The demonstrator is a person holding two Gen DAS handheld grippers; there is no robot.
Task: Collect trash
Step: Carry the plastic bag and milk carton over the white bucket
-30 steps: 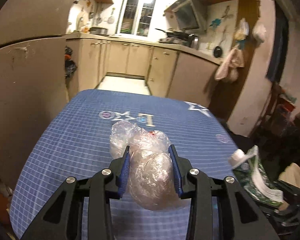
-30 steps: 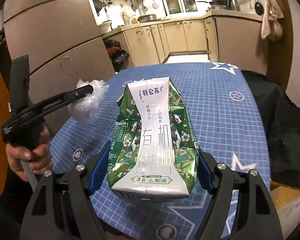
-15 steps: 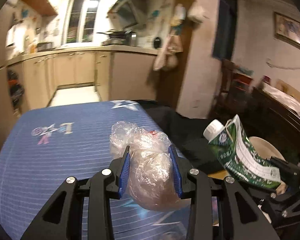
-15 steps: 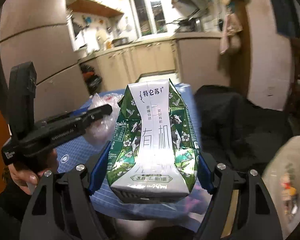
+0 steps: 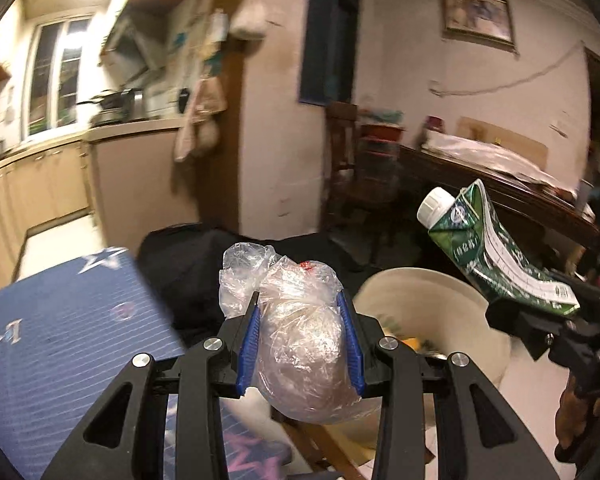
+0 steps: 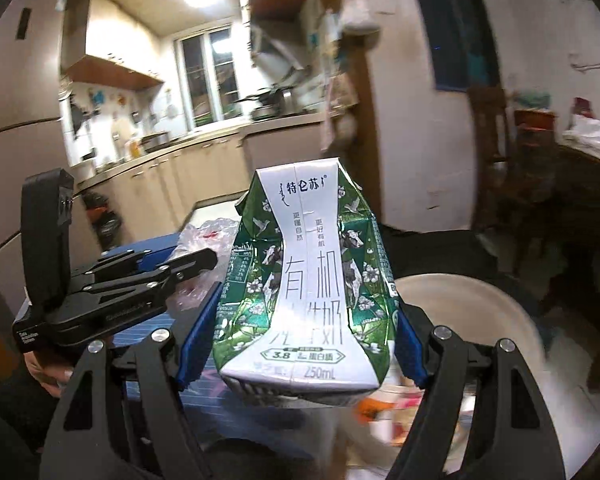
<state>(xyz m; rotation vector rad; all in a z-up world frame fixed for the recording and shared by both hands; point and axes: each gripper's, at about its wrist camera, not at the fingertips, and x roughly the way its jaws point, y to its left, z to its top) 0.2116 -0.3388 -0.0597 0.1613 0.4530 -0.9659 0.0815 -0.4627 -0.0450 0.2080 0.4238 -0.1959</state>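
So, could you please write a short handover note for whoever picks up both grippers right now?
Left gripper: shut on the crumpled plastic bag, held in the air past the edge of the blue table.
Right gripper: shut on the crushed green milk carton, also held in the air.
The cream waste bin sits just ahead and below, with rubbish already inside.
Done: both pieces are picked up and carried off the table.
Left: bring each over the bin opening, open the jaws, let the piece drop in. Whether more trash remains on the table cannot be seen.
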